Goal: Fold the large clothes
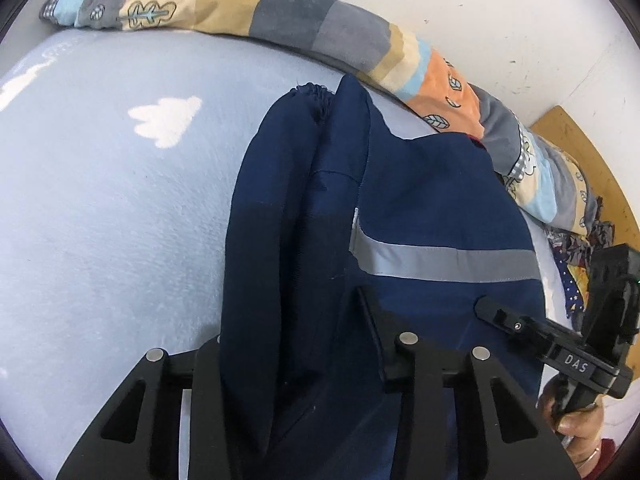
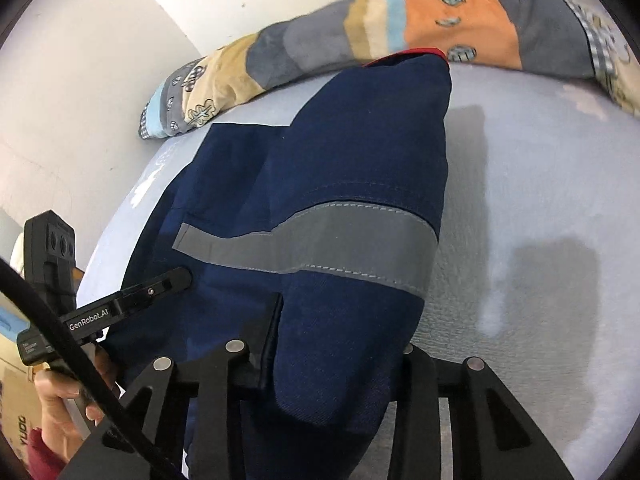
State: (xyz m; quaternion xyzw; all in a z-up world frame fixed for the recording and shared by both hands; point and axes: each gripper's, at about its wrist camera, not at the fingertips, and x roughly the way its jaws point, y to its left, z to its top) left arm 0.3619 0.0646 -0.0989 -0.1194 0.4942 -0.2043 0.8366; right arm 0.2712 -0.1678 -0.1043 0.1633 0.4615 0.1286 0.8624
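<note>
Left tool (image 1: 296, 344): elastic cuff (image 1: 314, 94) on jacket (image 1: 420, 184).

Navy jacket (image 1: 420, 184) w/ grey stripe (image 1: 440, 262)

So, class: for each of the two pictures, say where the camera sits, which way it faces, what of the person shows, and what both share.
Left wrist: sits on the left tongs, facing down at the navy jacket bunched between them; the right tongs and a hand show.
Right wrist: sits on the right tongs, facing down at the jacket's grey stripe; the left tongs show.
Shared: jacket, pale blue bed cover, patterned quilt.
</note>
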